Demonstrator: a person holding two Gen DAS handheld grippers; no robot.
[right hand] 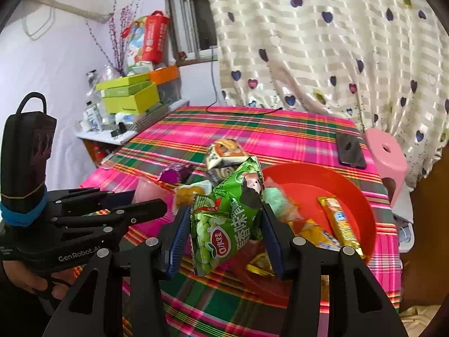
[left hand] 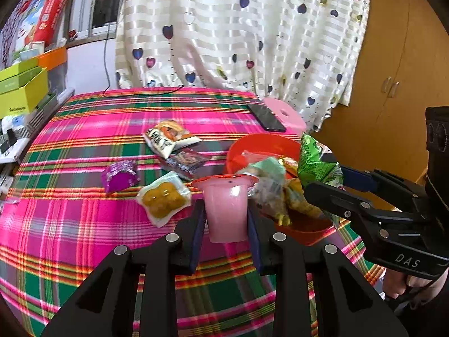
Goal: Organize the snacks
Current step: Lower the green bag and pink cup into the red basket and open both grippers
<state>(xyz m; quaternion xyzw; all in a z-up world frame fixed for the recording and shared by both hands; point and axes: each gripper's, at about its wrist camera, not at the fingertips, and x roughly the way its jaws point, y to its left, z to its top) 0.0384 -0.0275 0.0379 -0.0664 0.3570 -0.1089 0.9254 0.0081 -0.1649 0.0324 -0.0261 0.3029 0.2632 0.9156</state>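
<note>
Right wrist: right gripper (right hand: 224,219) clamps green "OK" bag (right hand: 227,219); left gripper (left hand: 226,219) clamps pink cup (left hand: 226,210).

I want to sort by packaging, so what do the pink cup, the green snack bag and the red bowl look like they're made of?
Pink cup: looks like thin translucent plastic, smooth, with a sealed film lid.
Green snack bag: glossy printed plastic film, crinkled, with crimped seams.
Red bowl: probably rigid moulded plastic, with an even, smooth, slightly shiny surface.
</note>
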